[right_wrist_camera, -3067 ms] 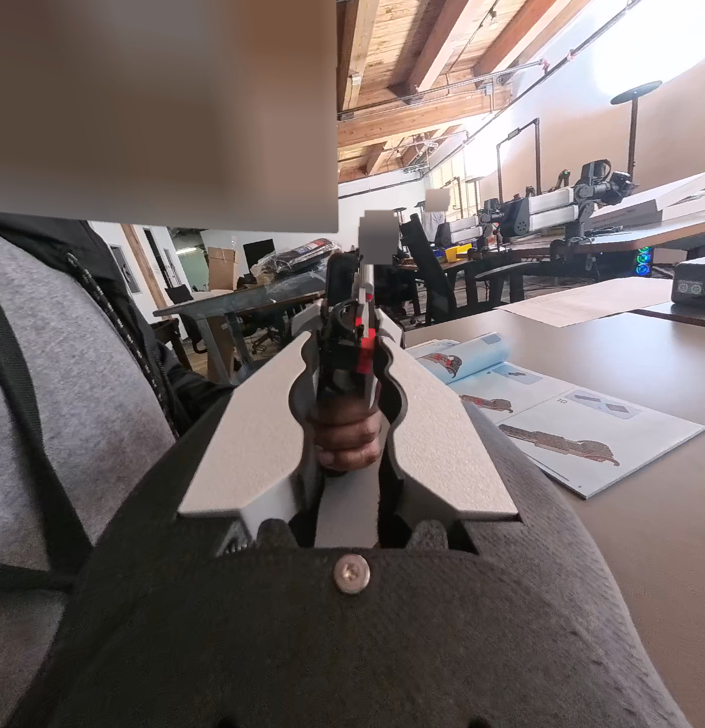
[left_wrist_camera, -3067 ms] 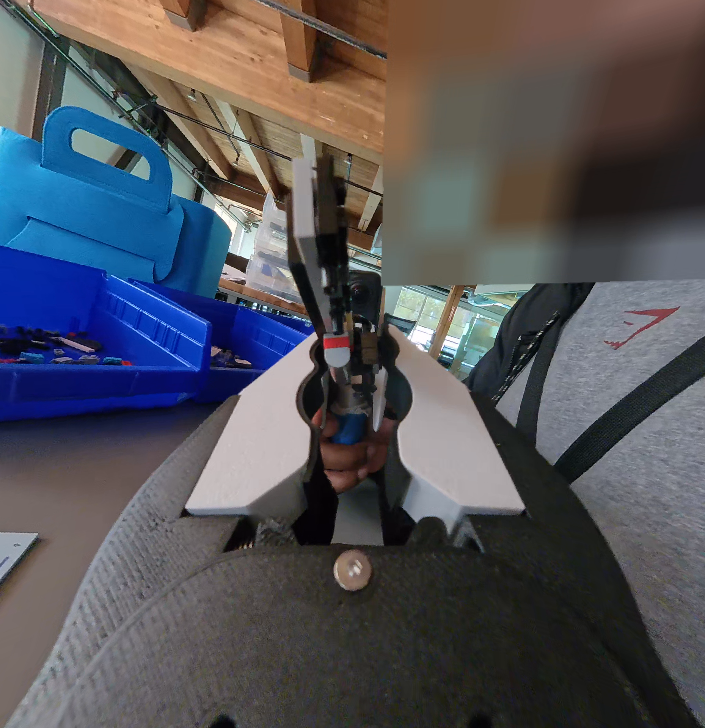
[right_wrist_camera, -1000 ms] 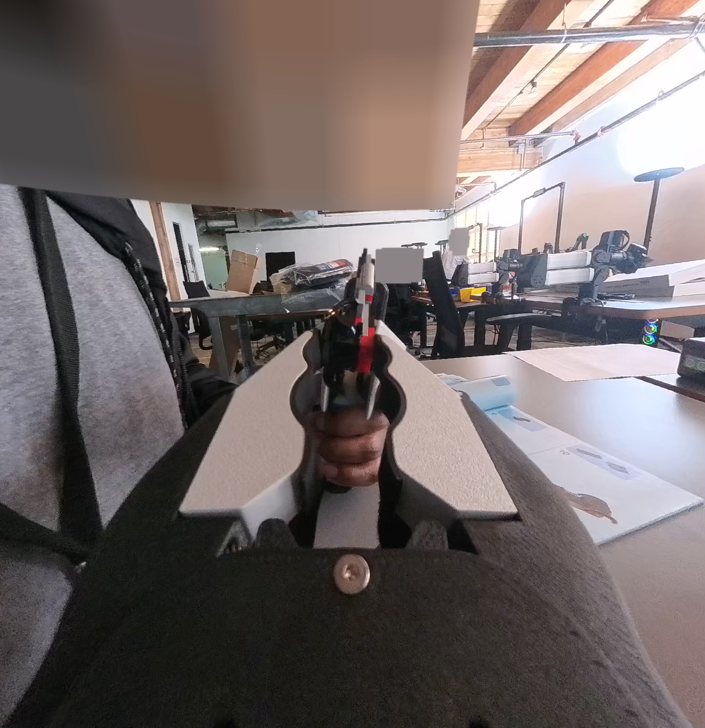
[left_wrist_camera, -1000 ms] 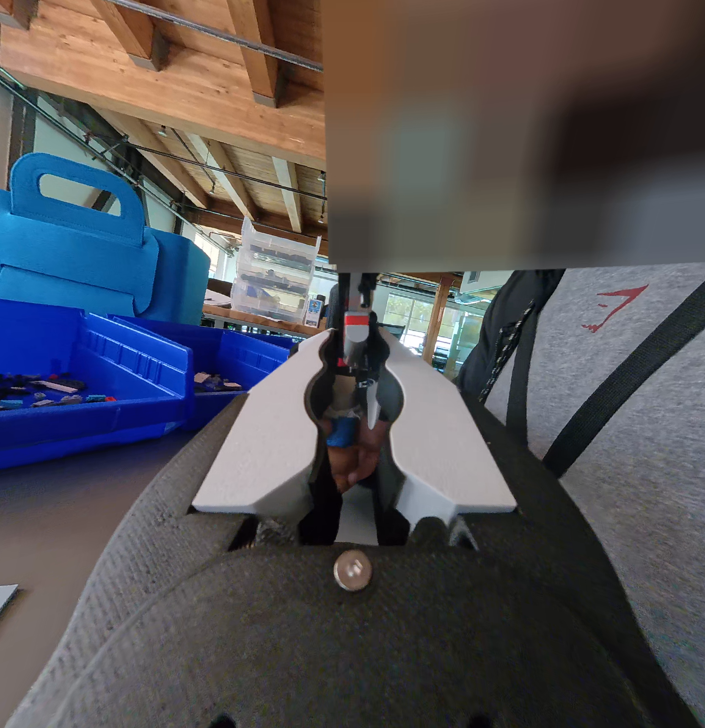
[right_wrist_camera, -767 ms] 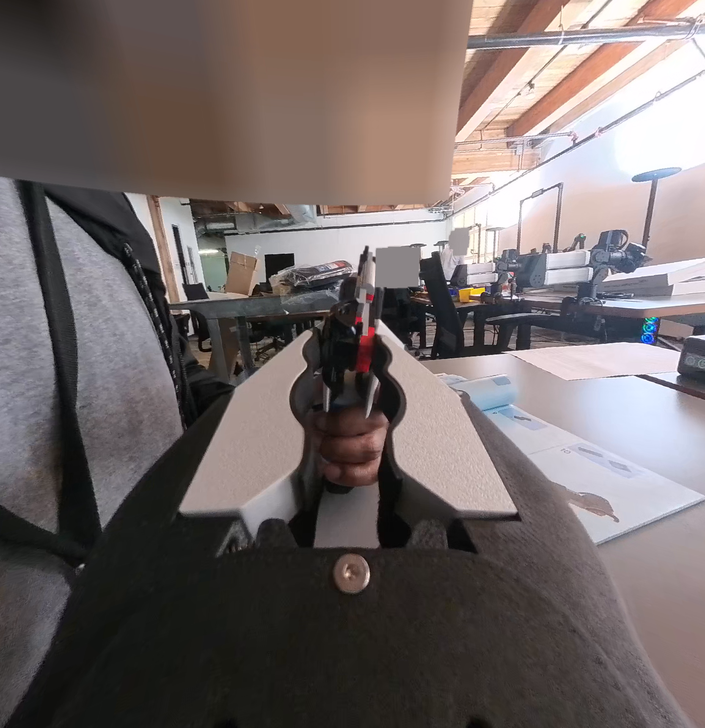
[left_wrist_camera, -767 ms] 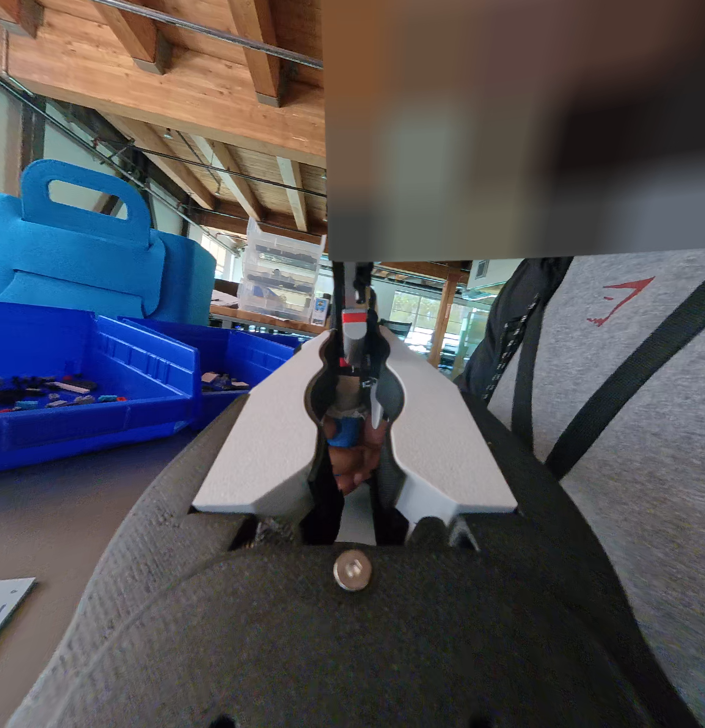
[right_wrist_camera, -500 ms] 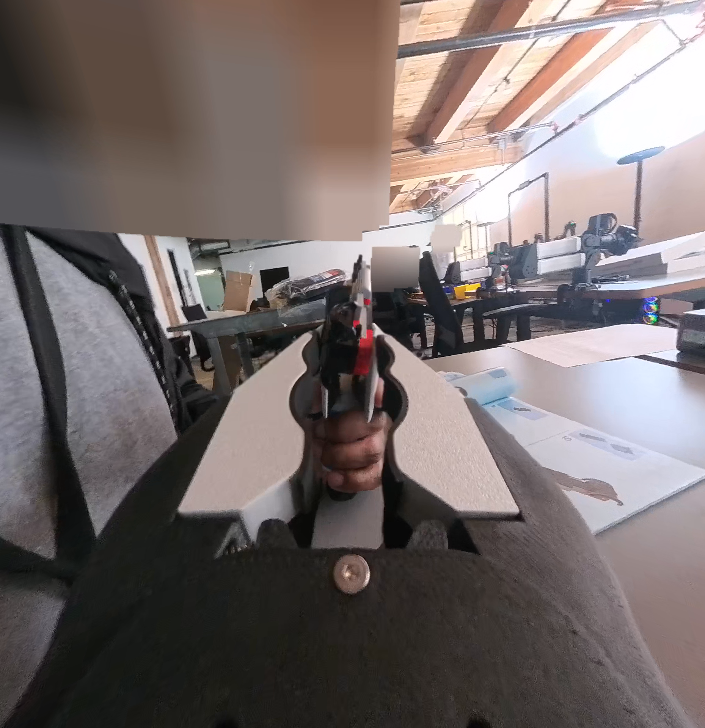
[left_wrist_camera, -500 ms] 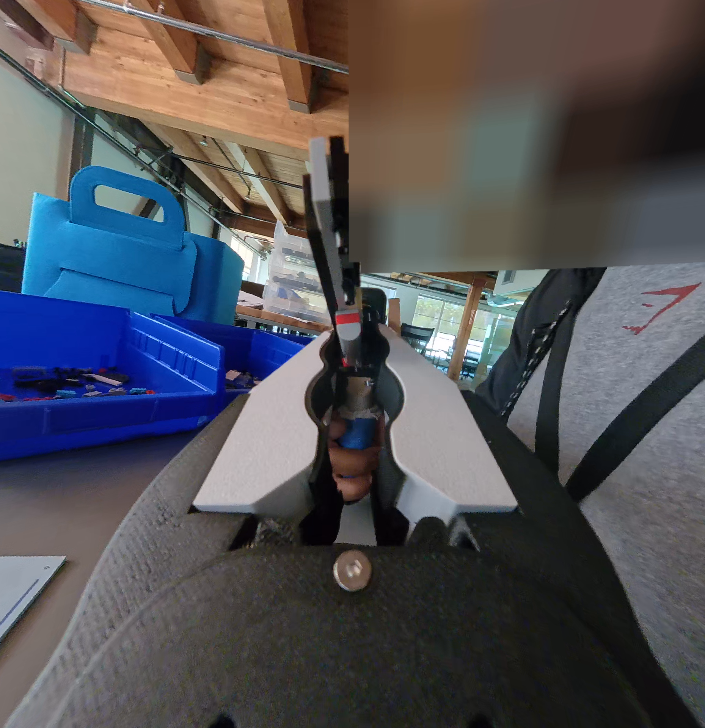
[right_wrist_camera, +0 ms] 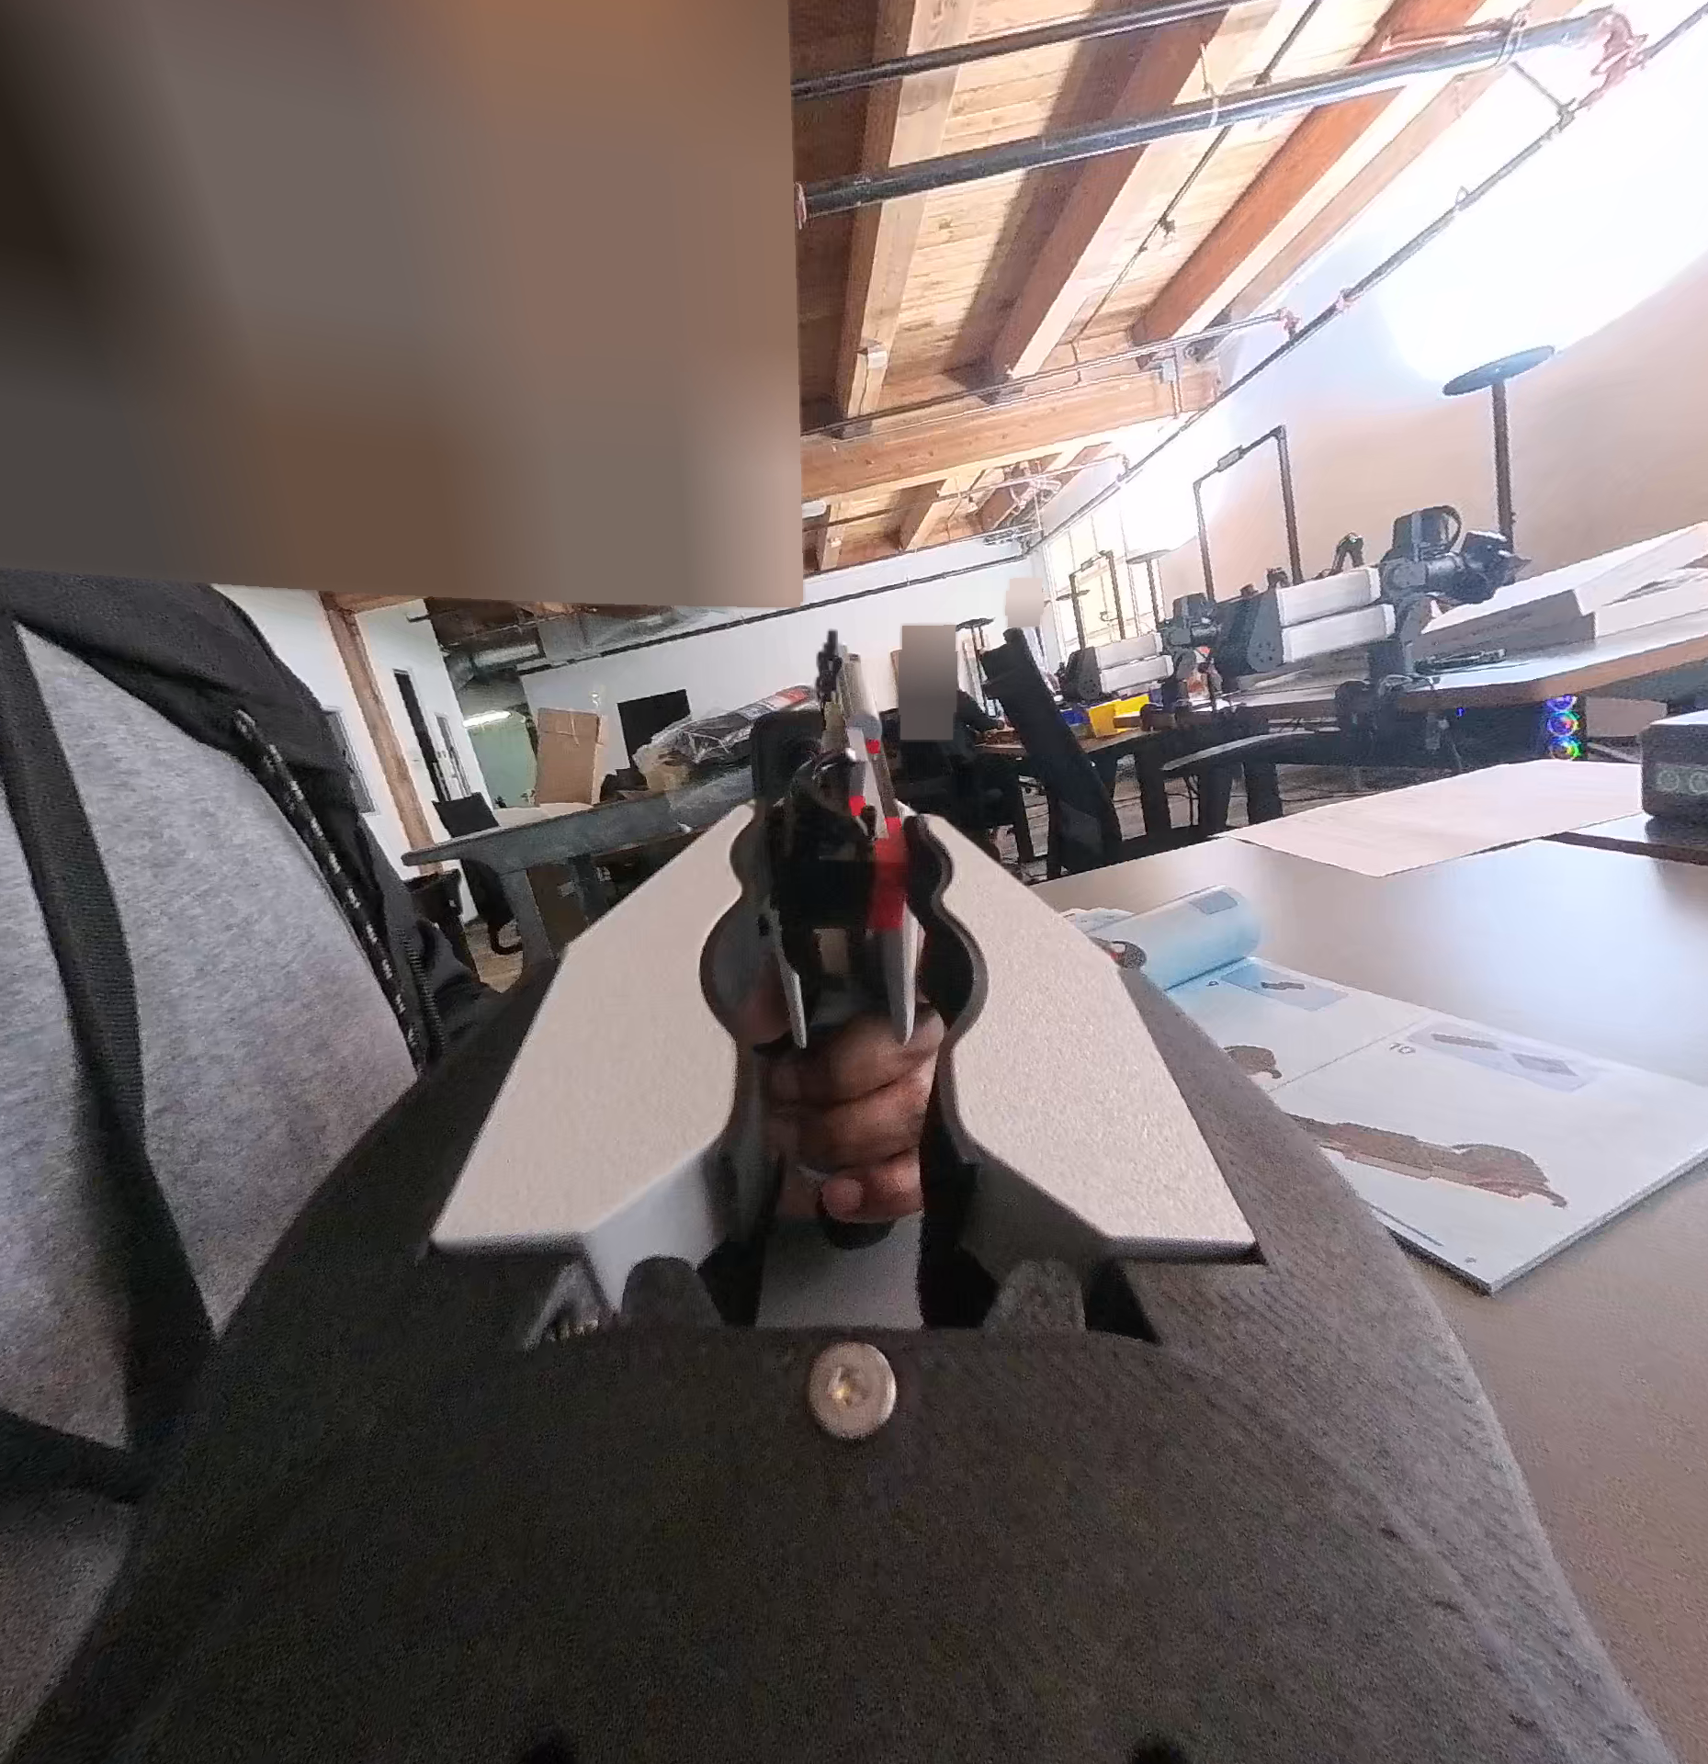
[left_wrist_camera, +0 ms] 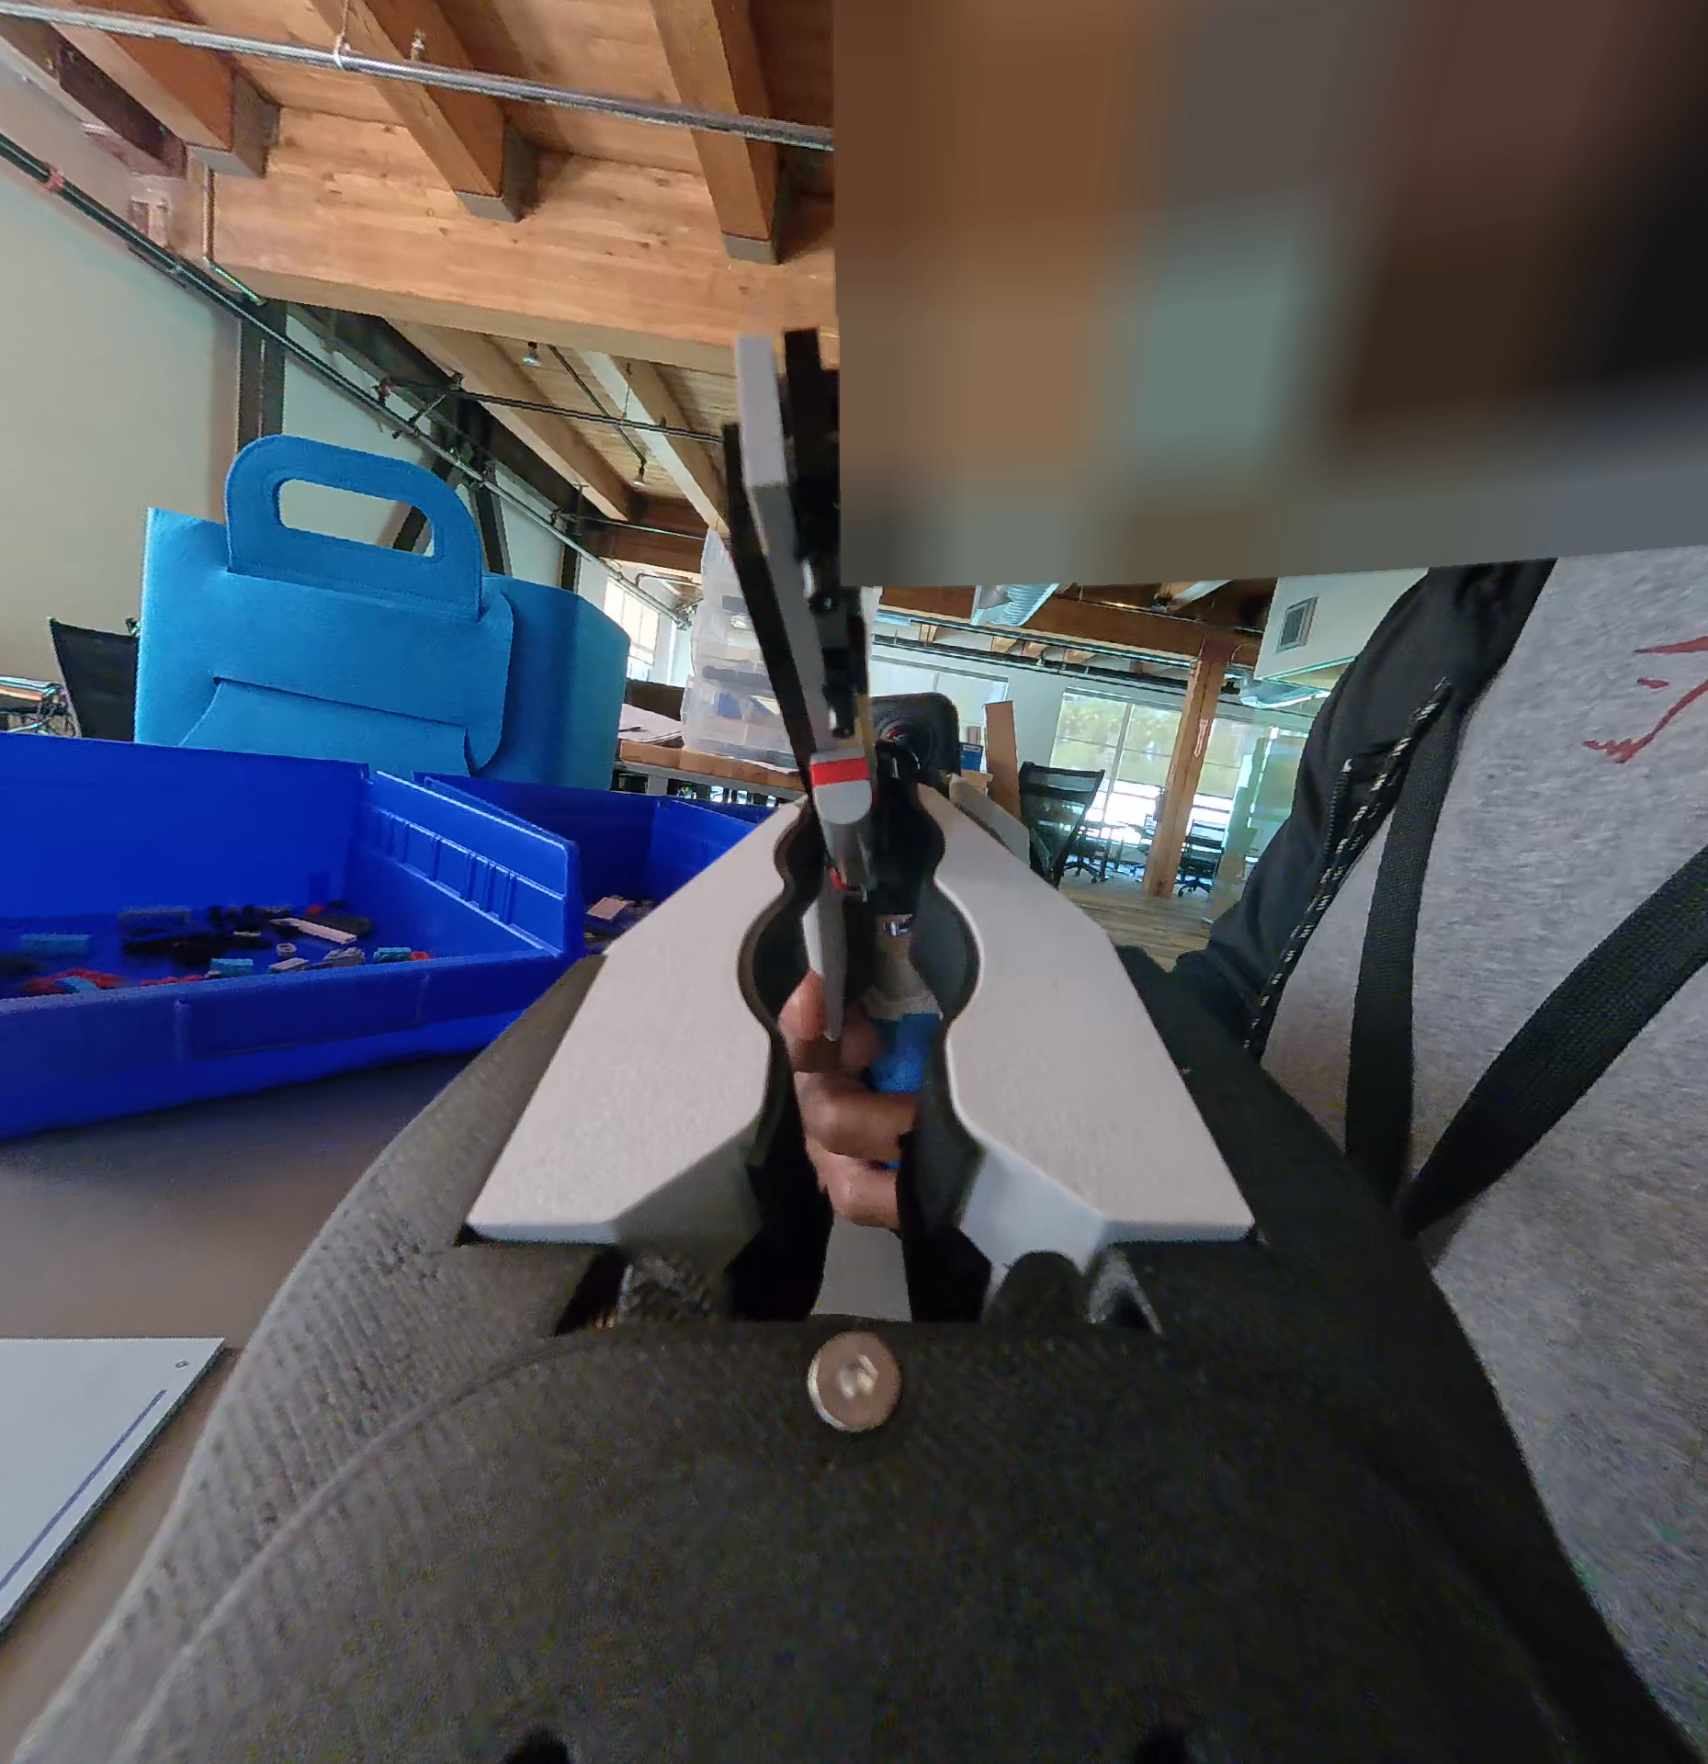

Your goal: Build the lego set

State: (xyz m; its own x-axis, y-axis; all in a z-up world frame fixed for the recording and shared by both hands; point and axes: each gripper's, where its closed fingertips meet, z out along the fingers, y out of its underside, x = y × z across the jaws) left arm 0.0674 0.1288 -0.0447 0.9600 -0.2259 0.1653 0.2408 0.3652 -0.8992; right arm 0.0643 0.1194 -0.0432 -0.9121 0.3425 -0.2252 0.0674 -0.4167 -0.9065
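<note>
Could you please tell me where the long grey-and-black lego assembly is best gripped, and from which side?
Grip the grey-and-black lego assembly at its red-banded lower end, from either flat side, as the left gripper and right gripper do; its thin upper plate tilts free.

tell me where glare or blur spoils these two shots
Right wrist view: the window at upper right is blown out white, washing the wall. Left wrist view: evenly lit, blue bins sharp. Both: large mosaic patches, wide-angle bending at the edges.
</note>
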